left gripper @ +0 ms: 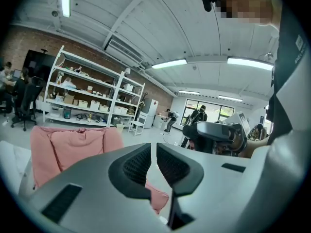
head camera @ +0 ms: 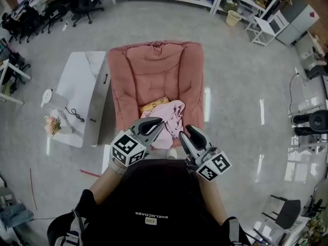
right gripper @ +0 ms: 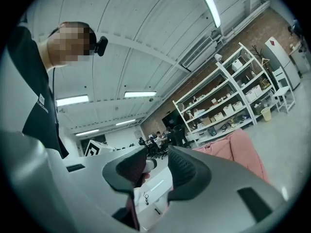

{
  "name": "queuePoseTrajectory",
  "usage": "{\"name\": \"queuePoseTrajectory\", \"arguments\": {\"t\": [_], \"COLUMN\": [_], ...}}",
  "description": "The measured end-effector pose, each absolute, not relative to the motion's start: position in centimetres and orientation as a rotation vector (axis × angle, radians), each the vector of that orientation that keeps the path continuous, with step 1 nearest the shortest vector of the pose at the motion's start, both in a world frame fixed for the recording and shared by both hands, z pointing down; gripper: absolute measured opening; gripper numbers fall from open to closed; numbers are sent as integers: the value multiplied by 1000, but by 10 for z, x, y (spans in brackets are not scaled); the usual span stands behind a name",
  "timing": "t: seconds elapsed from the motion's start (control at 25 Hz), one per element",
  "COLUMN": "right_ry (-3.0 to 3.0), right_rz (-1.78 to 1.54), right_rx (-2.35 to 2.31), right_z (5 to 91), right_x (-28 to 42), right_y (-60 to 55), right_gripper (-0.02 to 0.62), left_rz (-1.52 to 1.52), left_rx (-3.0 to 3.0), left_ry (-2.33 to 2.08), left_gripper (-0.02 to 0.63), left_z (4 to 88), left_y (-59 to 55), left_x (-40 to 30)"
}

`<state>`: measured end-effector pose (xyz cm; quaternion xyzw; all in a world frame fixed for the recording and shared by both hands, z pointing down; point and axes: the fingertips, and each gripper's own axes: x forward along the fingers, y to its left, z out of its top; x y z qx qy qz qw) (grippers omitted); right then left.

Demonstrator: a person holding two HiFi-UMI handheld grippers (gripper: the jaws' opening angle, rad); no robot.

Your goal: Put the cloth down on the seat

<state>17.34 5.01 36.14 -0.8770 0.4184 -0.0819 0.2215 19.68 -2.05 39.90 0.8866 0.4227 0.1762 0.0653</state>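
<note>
Pink seat [head camera: 154, 78]: crumpled cloth [head camera: 171, 118], long axis front-to-back.

We record one pink cushioned armchair [head camera: 154, 68] on the floor [head camera: 241, 86]; on its seat [head camera: 126, 109], a crumpled pink cloth [head camera: 170, 118] and a yellow flat item [head camera: 152, 105].

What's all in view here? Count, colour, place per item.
armchair: 1, pink, floor centre
cloth: 1, pale pink, crumpled on seat front
flat item: 1, yellow, on seat, behind cloth
low table: 1, white, left of armchair
cable: 1, black, on table
shelving: 1 run, white, far wall
bin: 1, cream, by shelving
left gripper: 1, grey, over seat front, jaws nearly together, empty
right gripper: 1, grey, beside it, jaws apart, empty
</note>
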Motion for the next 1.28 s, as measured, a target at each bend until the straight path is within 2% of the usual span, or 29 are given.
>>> {"name": "queuePoseTrajectory", "arguments": {"t": [0.2,0.36,1.28], "right_ry": [1115,1068,1014], "right_rz": [-207,-205,-235], "right_rx": [-2438,-2447,-2423], "right_z": [359,361,370], "right_x": [175,180,172], "right_y": [61,69,80], "right_gripper": [150,120,120], "left_rz": [523,525,530], "left_rx": [2668,2663,2660], "left_ry": [1305,1315,1293], "left_gripper": [25,25,25], "left_z": [394,393,395], "left_y": [-10,-7,-3], "left_x": [198,202,186]}}
